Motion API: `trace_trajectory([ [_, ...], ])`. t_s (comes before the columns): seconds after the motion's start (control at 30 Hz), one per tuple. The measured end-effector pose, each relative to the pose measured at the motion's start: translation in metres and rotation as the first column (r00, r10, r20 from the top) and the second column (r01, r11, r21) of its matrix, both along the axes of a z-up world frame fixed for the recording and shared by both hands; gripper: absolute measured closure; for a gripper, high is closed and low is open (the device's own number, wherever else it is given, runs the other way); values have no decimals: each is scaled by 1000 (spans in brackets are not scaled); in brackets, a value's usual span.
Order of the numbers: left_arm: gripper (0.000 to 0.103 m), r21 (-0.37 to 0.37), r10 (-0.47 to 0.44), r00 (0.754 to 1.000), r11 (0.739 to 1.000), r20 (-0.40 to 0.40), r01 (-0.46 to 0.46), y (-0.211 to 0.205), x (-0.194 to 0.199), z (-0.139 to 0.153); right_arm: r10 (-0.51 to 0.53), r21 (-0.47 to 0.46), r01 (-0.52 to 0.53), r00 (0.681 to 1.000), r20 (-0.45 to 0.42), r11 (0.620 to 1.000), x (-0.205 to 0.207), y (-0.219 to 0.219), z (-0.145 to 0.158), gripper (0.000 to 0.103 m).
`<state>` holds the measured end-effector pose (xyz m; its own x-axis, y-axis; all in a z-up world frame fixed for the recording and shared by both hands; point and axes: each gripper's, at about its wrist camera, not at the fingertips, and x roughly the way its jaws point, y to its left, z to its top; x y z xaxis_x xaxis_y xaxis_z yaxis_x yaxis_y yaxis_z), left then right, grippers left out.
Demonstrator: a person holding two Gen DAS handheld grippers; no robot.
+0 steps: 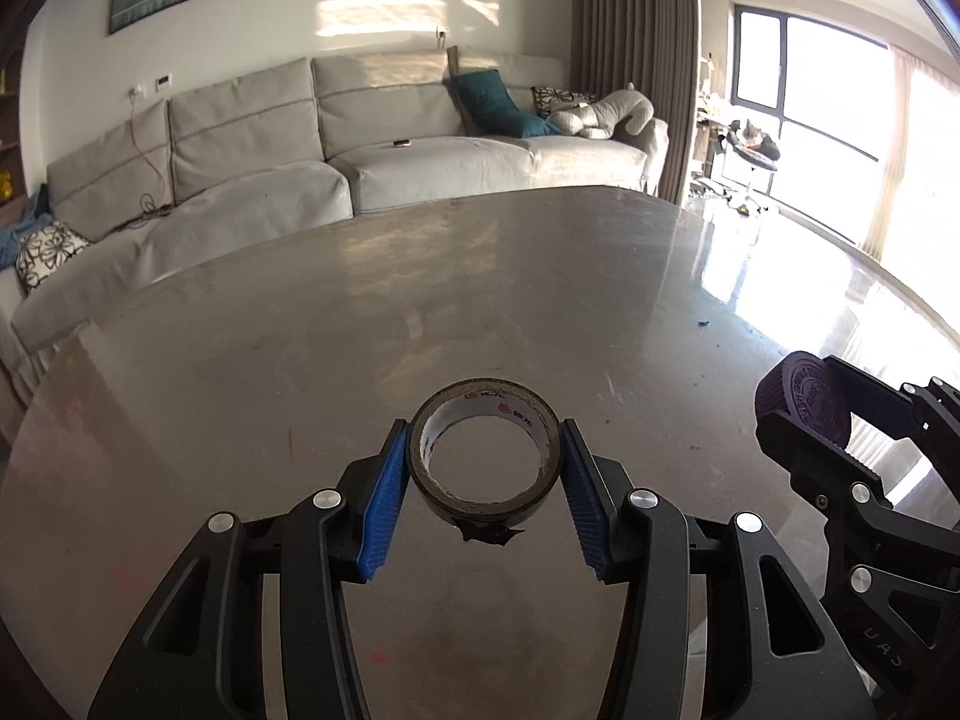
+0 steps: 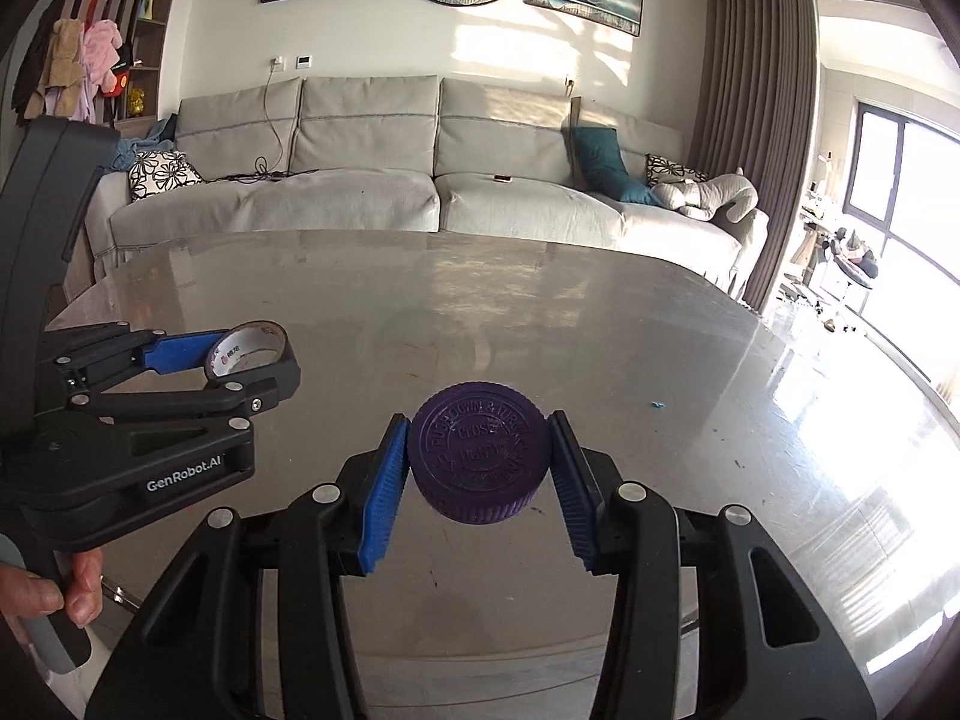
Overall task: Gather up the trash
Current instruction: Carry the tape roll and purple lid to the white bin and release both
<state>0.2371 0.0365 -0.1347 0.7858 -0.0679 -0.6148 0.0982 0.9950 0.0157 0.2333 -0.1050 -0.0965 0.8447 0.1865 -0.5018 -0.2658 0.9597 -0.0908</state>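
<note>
My left gripper is shut on a nearly spent roll of dark tape and holds it above the grey table. The roll lies flat between the blue pads, and a loose tape end hangs at its front. My right gripper is shut on a purple screw cap, embossed top up, held above the same table. The left gripper with the tape roll shows at the left of the right wrist view. The right gripper with the cap shows at the right of the left wrist view.
A long grey sofa with cushions and a plush toy stands behind the table. A small blue scrap lies on the table's right part; it also shows in the left wrist view. A glossy floor and bright windows are to the right.
</note>
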Motion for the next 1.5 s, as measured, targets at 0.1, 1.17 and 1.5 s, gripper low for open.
trace_trajectory([
  [0.1, 54, 11, -67, 998, 998, 4, 67, -18, -18, -1, -41, 17, 41, 999, 6, 999, -20, -12, 2, 55],
  [1.17, 54, 57, -596, 786, 790, -165, 611, -171, -161, -80, -412, 59, 424, 898, -153, 904, -186, -108, -75, 55],
  [1.5, 5, 226, -627, 762, 728, -165, 648, -188, -187, -93, -429, 70, 445, 888, -166, 893, -183, -116, -78, 55],
])
